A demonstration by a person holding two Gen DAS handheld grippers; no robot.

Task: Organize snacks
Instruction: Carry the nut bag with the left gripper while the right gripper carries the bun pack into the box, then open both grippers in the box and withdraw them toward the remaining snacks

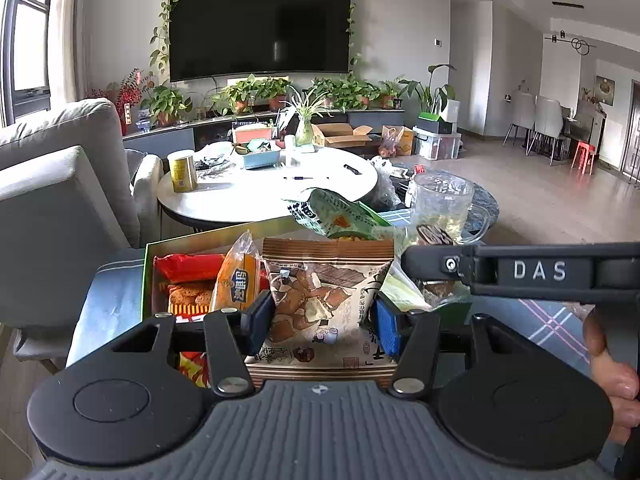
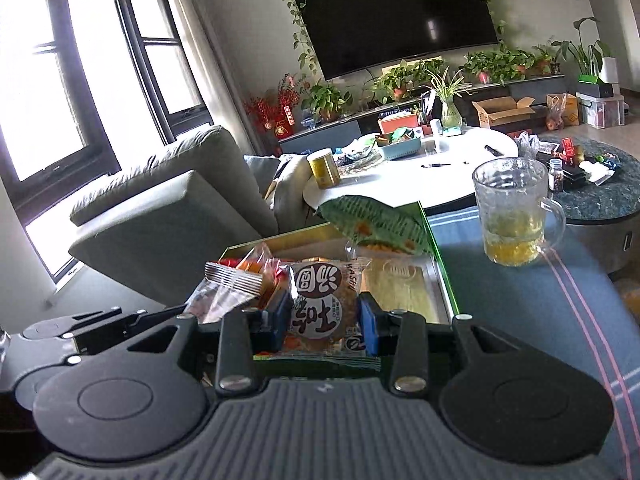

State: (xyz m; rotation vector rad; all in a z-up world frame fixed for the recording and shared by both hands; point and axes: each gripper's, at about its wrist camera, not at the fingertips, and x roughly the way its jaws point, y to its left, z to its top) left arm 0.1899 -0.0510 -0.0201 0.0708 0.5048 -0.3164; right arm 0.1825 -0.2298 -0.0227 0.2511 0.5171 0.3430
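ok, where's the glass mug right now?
Right wrist view, right side: the glass mug stands upright on the blue striped cloth, just right of the green snack box, with the round tables behind it.

Bright daylight from blown-out window [image 2: 48, 80], TV [image 1: 260, 26] glare, fisheye-bent edges, sharp focus.

**Two wrist views, side by side over the snack box**

Each camera sits just behind its own gripper, looking forward and slightly down, very near the box [image 1: 148, 276] [image 2: 440, 240]. The left view faces the far TV [image 1: 260, 24] squarely. The right view, set further right, is tilted, and the left gripper [image 2: 100, 320] shows at its left edge. Both share the box, the glass mug [image 1: 444, 208] [image 2: 516, 212], the white table [image 1: 264, 188] [image 2: 452, 164] and the TV [image 2: 400, 12].
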